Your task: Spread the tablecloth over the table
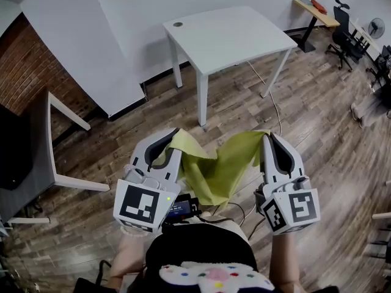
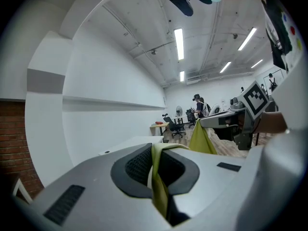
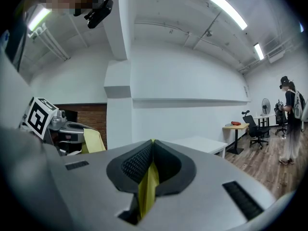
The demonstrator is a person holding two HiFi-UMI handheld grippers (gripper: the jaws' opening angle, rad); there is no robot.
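Yellow cloth [image 1: 214,170] pinched at both ends
Left gripper [image 1: 171,140] and right gripper [image 1: 269,141] each clamp a corner; the cloth sags between them, well short of the table [image 1: 229,34].

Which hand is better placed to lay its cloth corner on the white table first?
Left, probably: the left gripper, shut on the tablecloth like the right gripper, is nearer the closest corner of the table.
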